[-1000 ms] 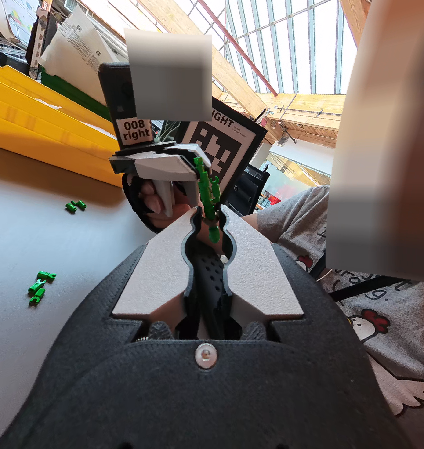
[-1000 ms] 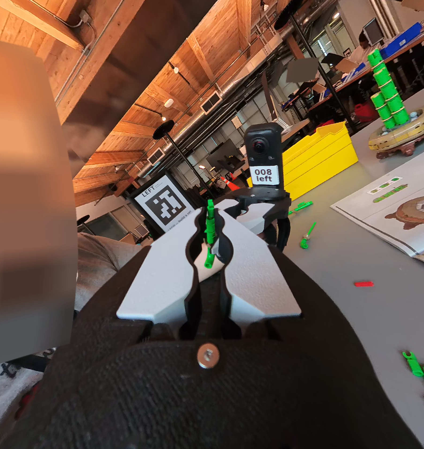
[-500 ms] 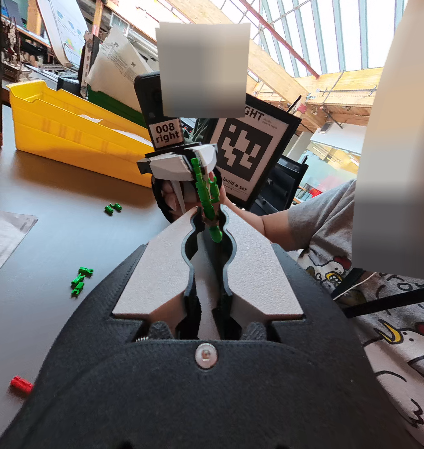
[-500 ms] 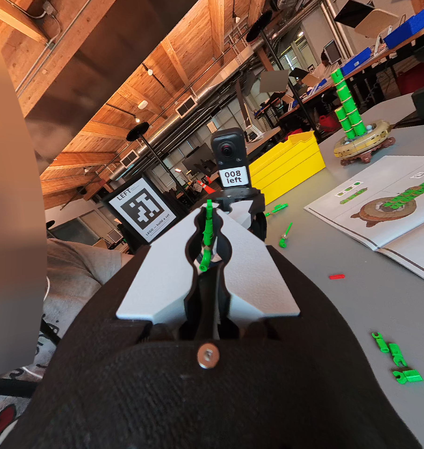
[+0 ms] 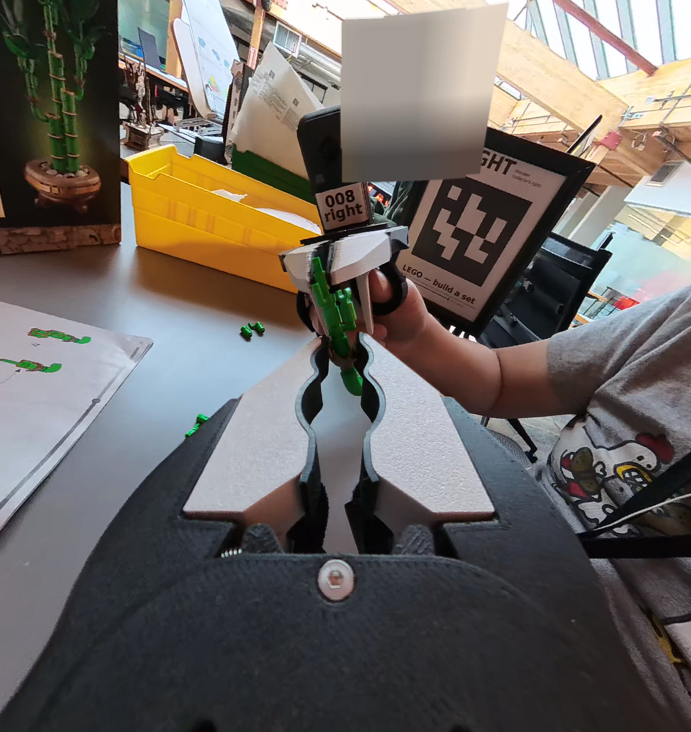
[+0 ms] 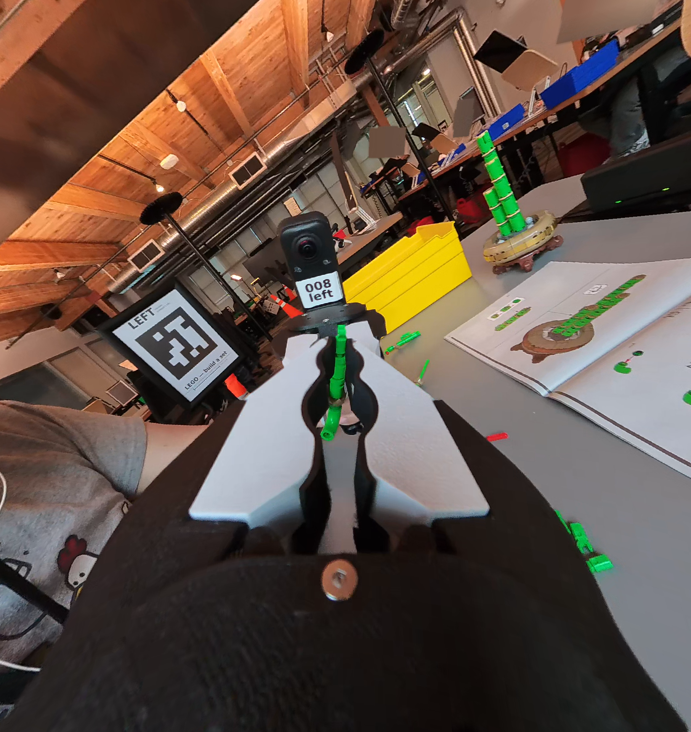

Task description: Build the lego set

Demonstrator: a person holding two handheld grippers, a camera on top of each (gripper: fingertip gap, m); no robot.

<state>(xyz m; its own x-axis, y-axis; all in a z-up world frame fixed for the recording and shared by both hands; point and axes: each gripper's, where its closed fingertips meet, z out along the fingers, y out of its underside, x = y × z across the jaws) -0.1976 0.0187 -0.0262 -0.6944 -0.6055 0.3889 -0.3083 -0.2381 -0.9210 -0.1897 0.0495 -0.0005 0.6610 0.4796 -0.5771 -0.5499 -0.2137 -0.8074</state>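
A thin green lego stem [image 5: 333,313] with short side branches is held in the air between my two grippers, which face each other tip to tip. My left gripper [image 5: 341,342] is shut on the stem's lower part; its rounded end [image 5: 353,383] hangs between the jaws. My right gripper [image 5: 328,273] is shut on the stem's upper end. In the right wrist view the stem [image 6: 337,376] runs from my right gripper [image 6: 337,345] to the left gripper [image 6: 337,330]. A green bamboo model [image 6: 500,194] stands on its round base on the table.
An open instruction booklet [image 6: 613,348] [image 5: 39,376] lies on the grey table. A yellow bin [image 5: 201,222] [image 6: 411,269] and the set's box [image 5: 46,119] stand behind. Loose green pieces [image 5: 252,328] [image 6: 585,542], two green stems [image 6: 403,340] and a red piece [image 6: 497,436] lie around.
Both grippers kept hold of the stem while swinging round together and tipping down toward the table; the booklet, box and bamboo model have come into closer view.
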